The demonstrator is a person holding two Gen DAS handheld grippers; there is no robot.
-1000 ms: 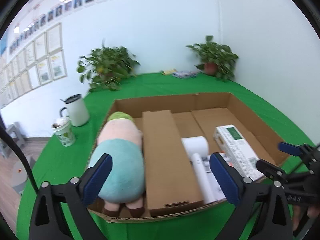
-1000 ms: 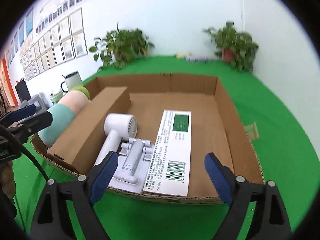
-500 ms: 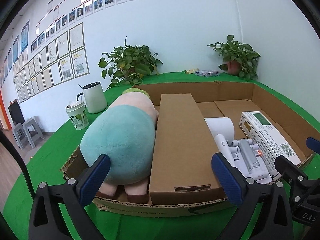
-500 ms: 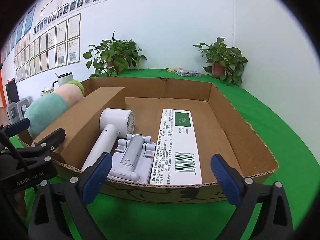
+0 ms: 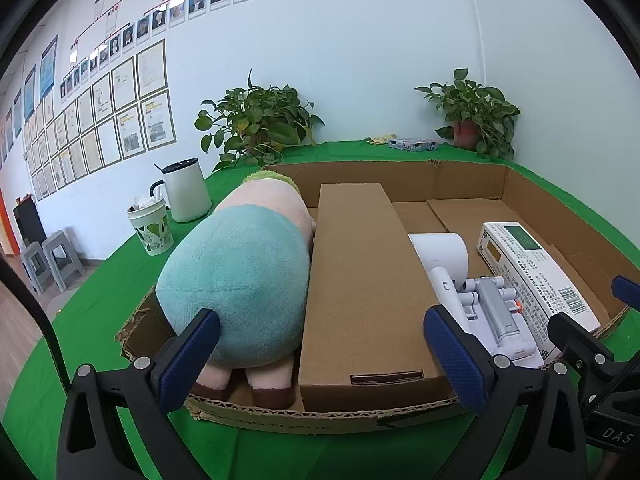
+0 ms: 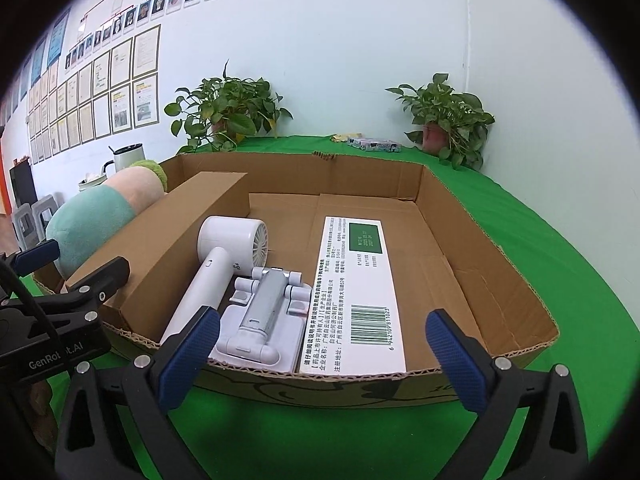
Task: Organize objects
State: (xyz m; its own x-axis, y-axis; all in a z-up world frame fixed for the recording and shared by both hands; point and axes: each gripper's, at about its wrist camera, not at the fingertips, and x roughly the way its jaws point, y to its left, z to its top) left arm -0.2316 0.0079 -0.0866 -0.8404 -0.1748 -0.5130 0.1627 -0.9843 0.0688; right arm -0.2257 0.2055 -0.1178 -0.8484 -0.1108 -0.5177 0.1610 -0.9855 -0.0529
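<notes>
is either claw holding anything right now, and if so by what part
Nothing is held. The left claw and the right claw are both open, hanging in front of the cardboard tray with only air between their pads.

The tray (image 6: 460, 216) is matt corrugated cardboard with ragged edges; the plush toy (image 5: 240, 276) is fuzzy cloth; the hair dryer (image 6: 224, 252) is smooth white plastic; green cloth (image 6: 560, 240) covers the table.

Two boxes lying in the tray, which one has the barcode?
The white medicine box, printed with a green panel and a barcode at its near end. The long cardboard box beside the plush toy is plain brown.
</notes>
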